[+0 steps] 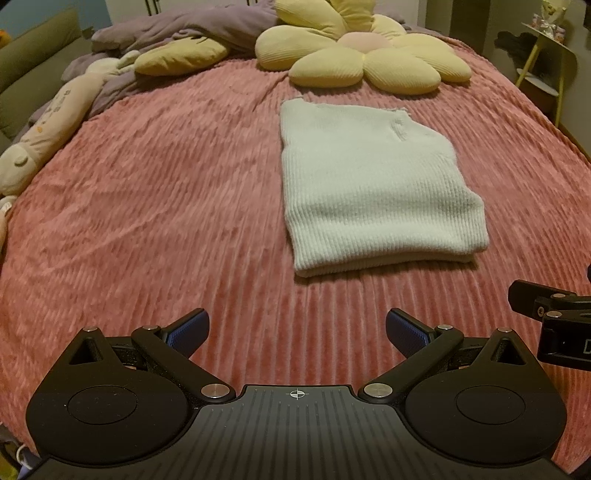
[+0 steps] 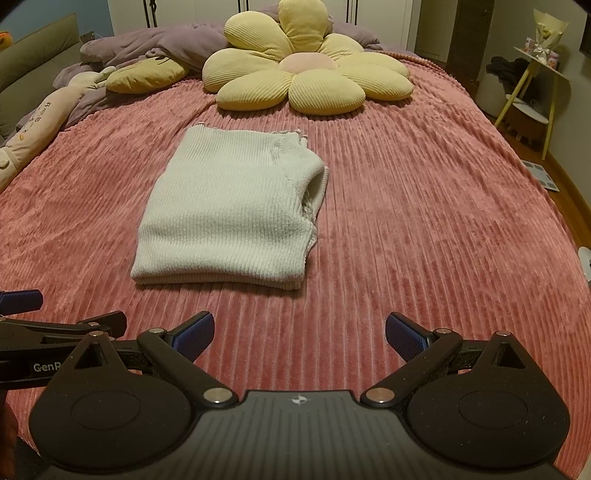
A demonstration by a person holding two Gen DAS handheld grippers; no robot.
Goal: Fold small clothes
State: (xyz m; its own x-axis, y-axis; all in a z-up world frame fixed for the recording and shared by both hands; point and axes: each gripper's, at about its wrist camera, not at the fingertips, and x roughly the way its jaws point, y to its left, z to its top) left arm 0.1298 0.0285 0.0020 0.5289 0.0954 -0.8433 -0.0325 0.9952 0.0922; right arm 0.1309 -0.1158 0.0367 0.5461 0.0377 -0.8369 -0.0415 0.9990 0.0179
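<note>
Both my left gripper (image 1: 295, 332) and my right gripper (image 2: 299, 332) hang side by side over the near edge of the bed (image 2: 424, 258), jaws spread wide and holding nothing. Just ahead the white knit sweater (image 2: 229, 214) lies flat on the pink cover, already doubled into a neat rectangle, so I judge the fold nearly finished; any next move would mean reaching forward to pinch its near edge. Beyond it a yellow flower cushion (image 2: 310, 74) and rumpled purple bedding (image 1: 192, 29) sit well clear, blocking nothing.
</note>
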